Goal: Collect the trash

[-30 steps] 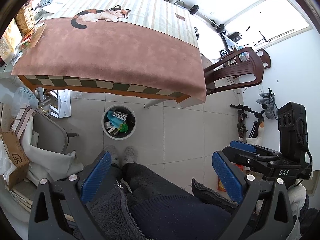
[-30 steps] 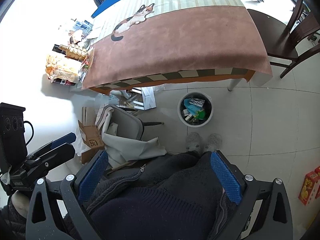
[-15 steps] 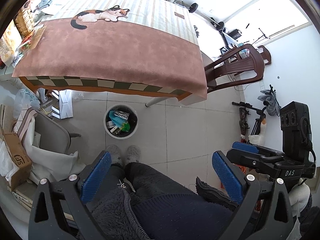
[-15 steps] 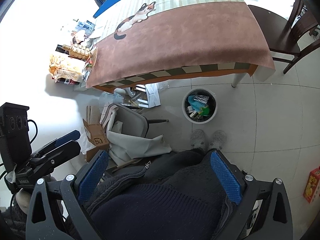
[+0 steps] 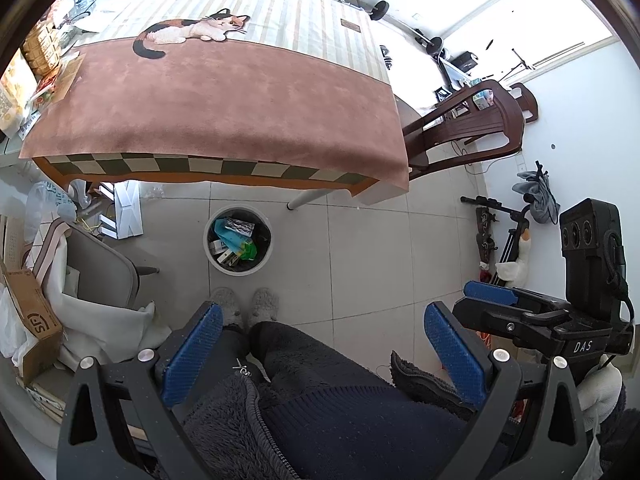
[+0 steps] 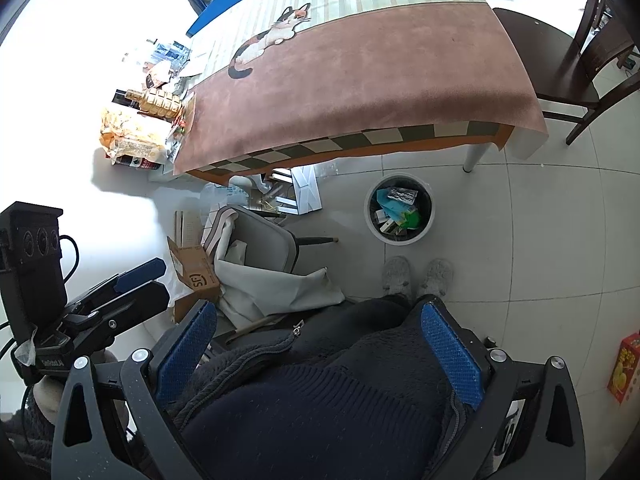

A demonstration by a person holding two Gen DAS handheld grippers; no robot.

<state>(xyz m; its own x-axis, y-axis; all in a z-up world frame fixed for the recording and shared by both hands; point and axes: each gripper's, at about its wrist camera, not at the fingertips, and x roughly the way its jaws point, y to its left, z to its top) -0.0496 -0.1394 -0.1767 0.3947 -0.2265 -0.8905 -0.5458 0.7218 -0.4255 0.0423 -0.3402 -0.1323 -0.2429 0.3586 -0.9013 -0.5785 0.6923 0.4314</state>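
Observation:
A round white trash bin (image 5: 262, 261) stands on the tiled floor in front of the table; it holds wrappers and cartons, among them a teal packet and a green one. It also shows in the right wrist view (image 6: 370, 224). My left gripper (image 5: 326, 344) is open and empty, held high above the person's lap, well back from the bin. My right gripper (image 6: 322, 350) is open and empty at the same height. Each gripper shows from the side in the other's view: the right one (image 5: 492, 294), the left one (image 6: 140, 276).
A table (image 5: 208, 96) with a brown cloth and a cat picture stands beyond the bin. Snack bags and a bottle (image 6: 158, 102) lie at its left end. A grey chair (image 5: 100, 268) and a cardboard box (image 5: 32, 320) stand left, wooden chairs (image 5: 472, 124) right. A red box (image 6: 624, 364) stands on the floor.
Both grippers have drawn slightly back and up, so the bin and table sit a little further off in both views. Both stay open and empty.

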